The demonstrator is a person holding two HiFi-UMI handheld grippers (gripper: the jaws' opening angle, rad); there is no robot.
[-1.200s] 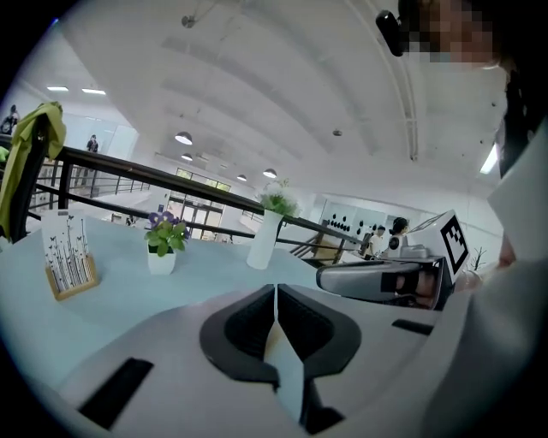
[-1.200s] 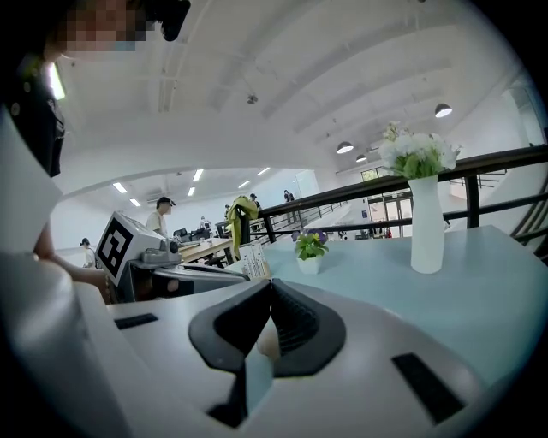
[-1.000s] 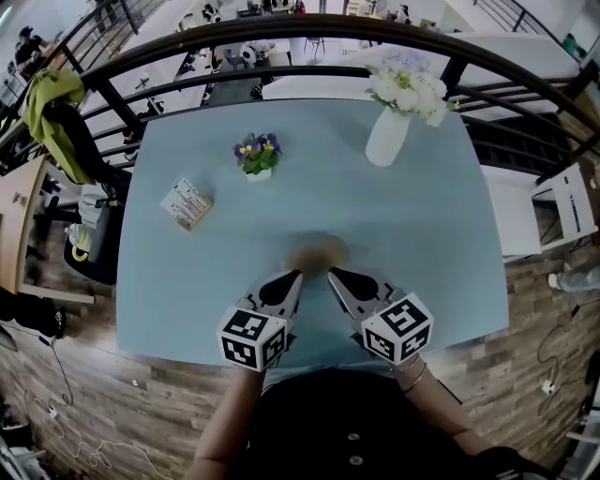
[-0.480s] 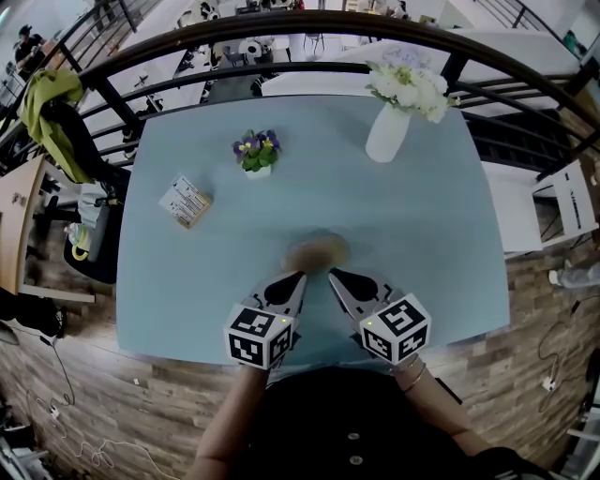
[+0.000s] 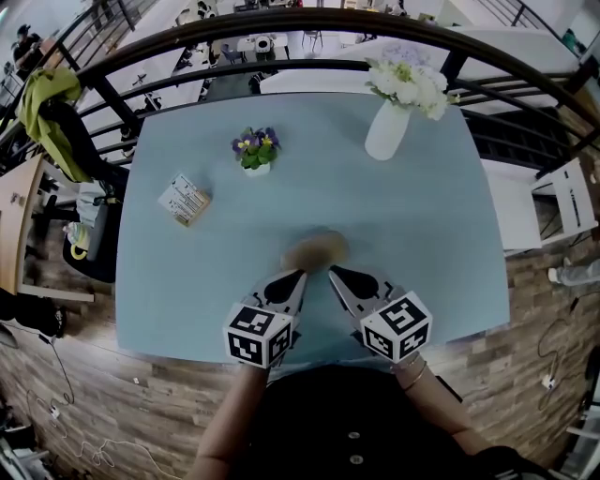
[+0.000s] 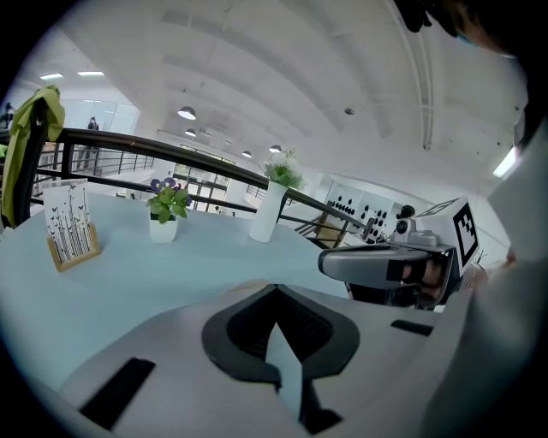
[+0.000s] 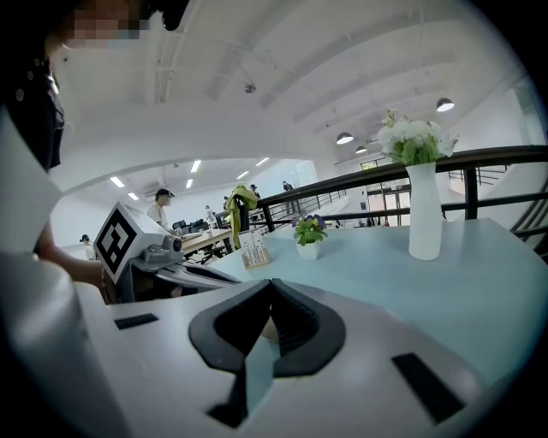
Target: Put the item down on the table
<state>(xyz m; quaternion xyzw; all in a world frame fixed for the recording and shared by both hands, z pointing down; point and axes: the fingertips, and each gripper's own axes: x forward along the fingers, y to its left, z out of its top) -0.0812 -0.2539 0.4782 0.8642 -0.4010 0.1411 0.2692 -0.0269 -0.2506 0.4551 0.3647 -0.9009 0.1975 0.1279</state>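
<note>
A tan, roundish item [image 5: 314, 251], blurred, lies on the light blue table [image 5: 422, 244], just beyond the tips of both grippers. My left gripper [image 5: 298, 275] points at its near left side, shut, with nothing between its jaws [image 6: 276, 289]. My right gripper [image 5: 334, 272] points at its near right side with its jaws together [image 7: 272, 284]. A small pale patch of the item [image 7: 267, 328] shows through the gap behind those tips. Whether either tip touches the item cannot be told. Each gripper shows beside the other: the right gripper [image 6: 385, 265], the left gripper [image 7: 167, 265].
A small pot of purple and yellow flowers [image 5: 256, 152], a white vase of white flowers [image 5: 387, 131] and a card holder [image 5: 186, 201] stand farther back on the table. A black railing [image 5: 281, 28] runs behind it. A green jacket [image 5: 47, 108] hangs at the left.
</note>
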